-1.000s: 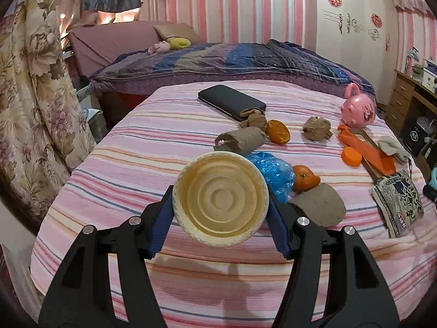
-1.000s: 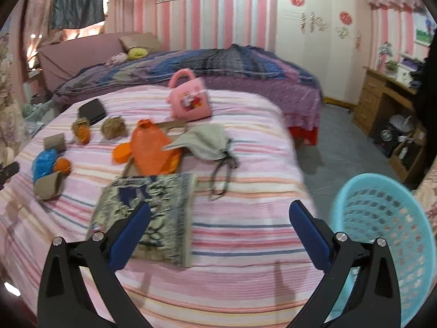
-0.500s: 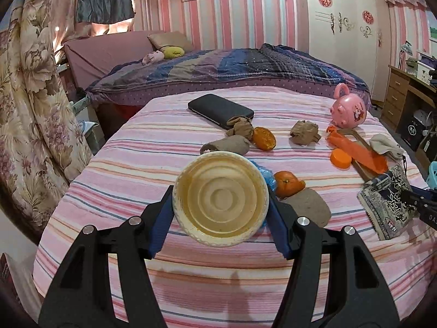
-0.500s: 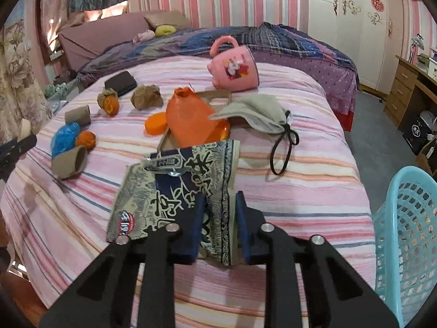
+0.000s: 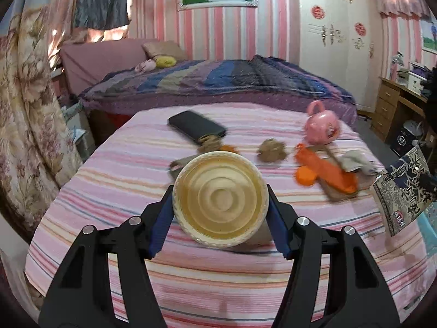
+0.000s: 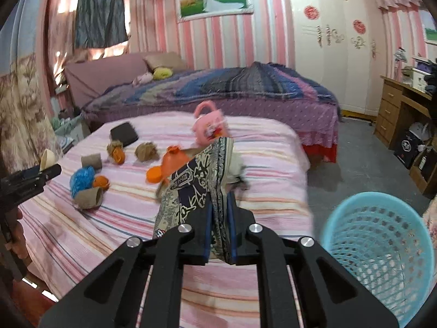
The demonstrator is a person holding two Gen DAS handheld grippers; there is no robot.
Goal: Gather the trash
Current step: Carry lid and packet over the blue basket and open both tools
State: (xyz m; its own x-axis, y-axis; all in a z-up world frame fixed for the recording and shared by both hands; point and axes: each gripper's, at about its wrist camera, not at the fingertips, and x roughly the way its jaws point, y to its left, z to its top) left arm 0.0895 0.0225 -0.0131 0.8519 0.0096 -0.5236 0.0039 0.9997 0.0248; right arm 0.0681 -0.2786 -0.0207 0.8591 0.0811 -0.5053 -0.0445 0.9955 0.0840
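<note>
The left gripper (image 5: 220, 201) is level over the striped bed (image 5: 123, 180), clamping a round ridged paper cup (image 5: 220, 201). The right gripper (image 6: 219, 232) pinches a patterned cloth pouch (image 6: 196, 180) lifted upright. Only its view shows the blue mesh basket (image 6: 377, 246) just to its right.

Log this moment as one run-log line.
left gripper: shut on paper cup | right gripper: shut on patterned packet, lifted off bed | blue basket: at right, beside bed
</note>
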